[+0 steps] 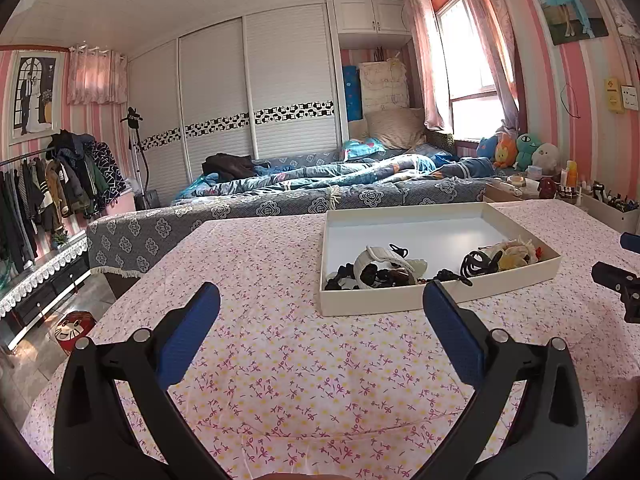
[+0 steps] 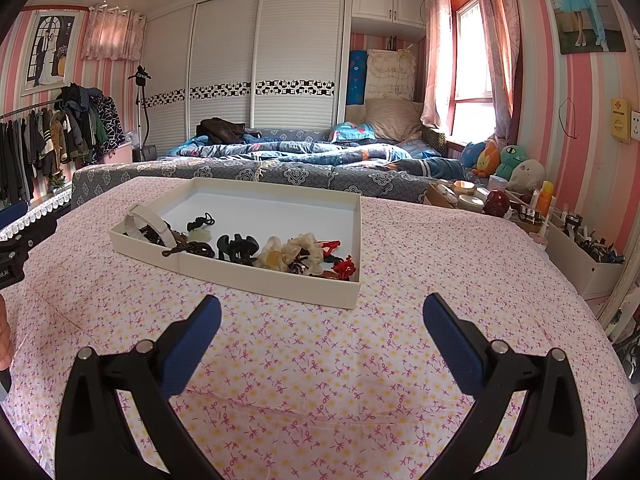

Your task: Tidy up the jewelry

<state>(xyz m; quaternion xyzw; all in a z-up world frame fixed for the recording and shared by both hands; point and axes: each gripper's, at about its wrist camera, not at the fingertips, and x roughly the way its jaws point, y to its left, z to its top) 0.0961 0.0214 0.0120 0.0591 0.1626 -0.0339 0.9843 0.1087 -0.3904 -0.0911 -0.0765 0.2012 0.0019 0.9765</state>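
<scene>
A shallow white tray (image 1: 372,300) sits on the floral tablecloth; it also shows in the right wrist view (image 2: 272,286). Its near end holds a white band (image 2: 146,220), black hair claws (image 2: 236,246), cream flower pieces (image 2: 288,254) and red items (image 2: 346,266). In the left wrist view I see the white band (image 1: 378,260) and a black claw (image 1: 478,262). My left gripper (image 1: 322,298) is open and empty, just short of the tray's near wall. My right gripper (image 2: 322,310) is open and empty, in front of the tray's near right corner.
The table (image 1: 280,360) is covered with a pink floral cloth. Cosmetics and bottles (image 2: 500,200) and a white organiser box (image 2: 584,260) stand at the table's right edge. A bed (image 1: 320,188) lies beyond the table. The right gripper's fingertip (image 1: 616,280) shows at right.
</scene>
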